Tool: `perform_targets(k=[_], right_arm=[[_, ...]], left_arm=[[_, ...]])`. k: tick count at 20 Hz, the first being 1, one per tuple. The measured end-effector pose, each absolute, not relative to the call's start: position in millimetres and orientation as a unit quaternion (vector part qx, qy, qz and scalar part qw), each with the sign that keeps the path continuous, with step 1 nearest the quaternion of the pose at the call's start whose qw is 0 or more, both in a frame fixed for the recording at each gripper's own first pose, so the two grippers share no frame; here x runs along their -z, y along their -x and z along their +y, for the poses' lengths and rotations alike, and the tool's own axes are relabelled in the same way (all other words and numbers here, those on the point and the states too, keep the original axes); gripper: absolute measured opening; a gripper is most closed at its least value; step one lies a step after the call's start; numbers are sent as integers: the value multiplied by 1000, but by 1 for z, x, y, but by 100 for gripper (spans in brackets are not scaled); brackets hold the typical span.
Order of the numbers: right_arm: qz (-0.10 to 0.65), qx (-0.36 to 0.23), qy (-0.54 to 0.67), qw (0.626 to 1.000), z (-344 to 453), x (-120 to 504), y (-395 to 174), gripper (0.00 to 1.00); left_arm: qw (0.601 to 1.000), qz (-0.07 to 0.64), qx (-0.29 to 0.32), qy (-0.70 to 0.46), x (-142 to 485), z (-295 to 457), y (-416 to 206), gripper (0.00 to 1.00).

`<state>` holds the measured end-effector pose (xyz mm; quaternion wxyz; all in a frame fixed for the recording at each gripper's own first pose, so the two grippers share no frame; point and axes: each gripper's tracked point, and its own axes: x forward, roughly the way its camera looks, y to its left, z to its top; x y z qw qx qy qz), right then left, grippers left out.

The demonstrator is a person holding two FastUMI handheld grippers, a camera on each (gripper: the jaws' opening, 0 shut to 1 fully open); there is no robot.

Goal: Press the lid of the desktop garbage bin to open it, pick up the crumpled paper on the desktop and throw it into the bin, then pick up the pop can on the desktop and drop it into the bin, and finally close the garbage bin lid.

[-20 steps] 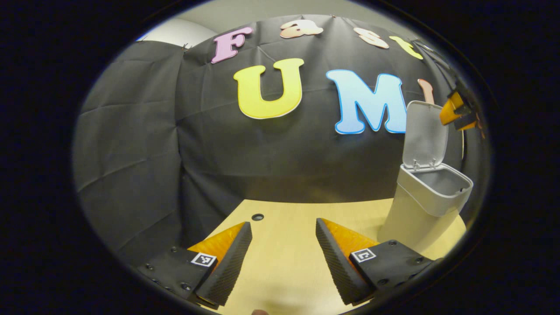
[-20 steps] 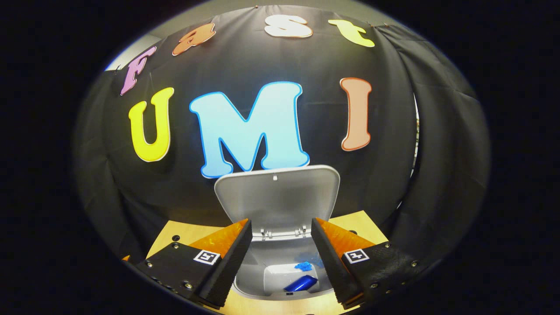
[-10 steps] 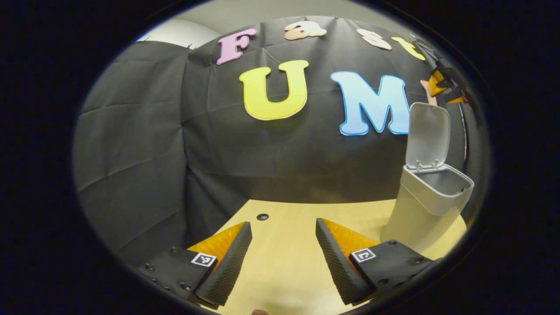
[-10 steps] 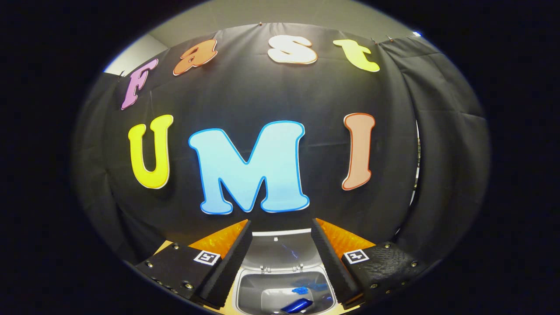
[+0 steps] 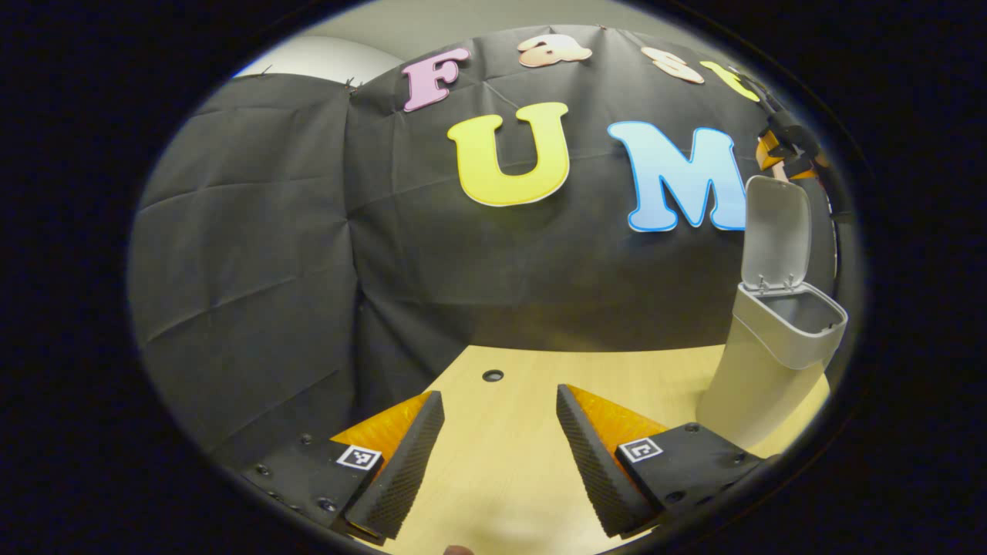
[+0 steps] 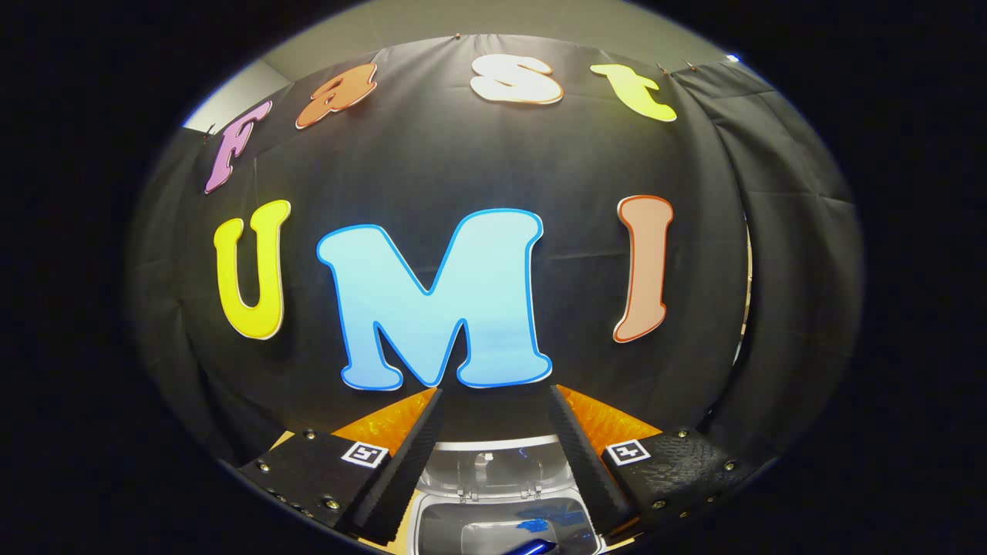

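No brand or readable writing shows on the task items; each gripper body carries small square black-and-white markers, which are code patterns, not text.

Left gripper view: the left gripper [image 5: 500, 455] hangs over the wooden table [image 5: 532, 385] with its fingers spread apart and nothing between them. The garbage bin [image 5: 771, 362] stands upright at the right side of the table, long axis vertical, well apart from this gripper. Its lid [image 5: 775, 231] is raised, hinged at the back edge and standing nearly upright, inner face turned toward the mouth of the bin. Above the lid, near the top right, part of the right gripper [image 5: 783, 150] is seen; its state cannot be judged from here. A small round hole [image 5: 493, 375] sits in the table top near the back edge.

Right gripper view: the right gripper [image 6: 493, 451] is above the bin [image 6: 505, 520], fingers spread, gripping nothing. Between them the lid [image 6: 493, 462] and the open mouth are seen from above. Inside lie the blue pop can [image 6: 532, 547], on its side at the lower edge and partly cut off, and a blue crumpled paper [image 6: 533, 525] just beside it. The black cloth wall [image 6: 463, 169] closes the back of the booth
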<state>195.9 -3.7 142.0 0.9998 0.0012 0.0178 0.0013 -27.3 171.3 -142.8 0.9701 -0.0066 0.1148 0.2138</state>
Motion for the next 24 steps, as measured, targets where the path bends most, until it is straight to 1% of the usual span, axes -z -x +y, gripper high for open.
perform_targets(k=[2,3,7,8,9,10,11,12,13,14,15,16,17,18,19,20,24], right_arm=[[28,-4,10,1000,-1,-135,-196,88],[35,-6,16,999,0,-130,-194,88],[32,-8,24,999,-1,-126,-178,88],[35,-10,24,999,-1,-124,-174,88],[38,-12,21,999,-1,-120,-168,88],[41,-13,19,999,-2,-117,-161,88],[46,-15,19,999,-2,-113,-154,88],[51,-16,20,998,-2,-108,-147,88],[56,-17,19,998,-2,-103,-140,88],[62,-18,18,998,-3,-95,-133,88],[69,-18,17,997,-2,-88,-127,88],[78,-18,17,997,-3,-78,-121,88],[88,-19,18,996,-3,-67,-116,88],[99,-19,18,995,-4,-54,-112,88],[110,-18,17,994,-5,-41,-108,88],[121,-17,16,992,-6,-28,-105,88],[145,-14,14,989,-9,11,-94,89]], left_arm=[[970,117,-214,9,144,170,27,100],[970,117,-212,10,145,168,26,96],[973,117,-199,14,144,158,18,96],[974,118,-194,14,145,156,15,100],[975,117,-191,13,144,154,14,96],[975,117,-187,13,144,152,11,96],[976,116,-183,12,143,150,10,100],[977,115,-178,11,142,147,9,96],[978,115,-173,10,141,145,7,96],[979,114,-168,10,141,141,6,100],[980,114,-163,11,141,139,4,100],[981,114,-159,11,140,136,2,96],[981,114,-155,12,140,135,2,100],[982,114,-152,10,141,133,1,100],[982,114,-149,8,142,131,2,96],[983,115,-146,6,142,130,2,100],[984,116,-138,-3,144,127,0,100]])
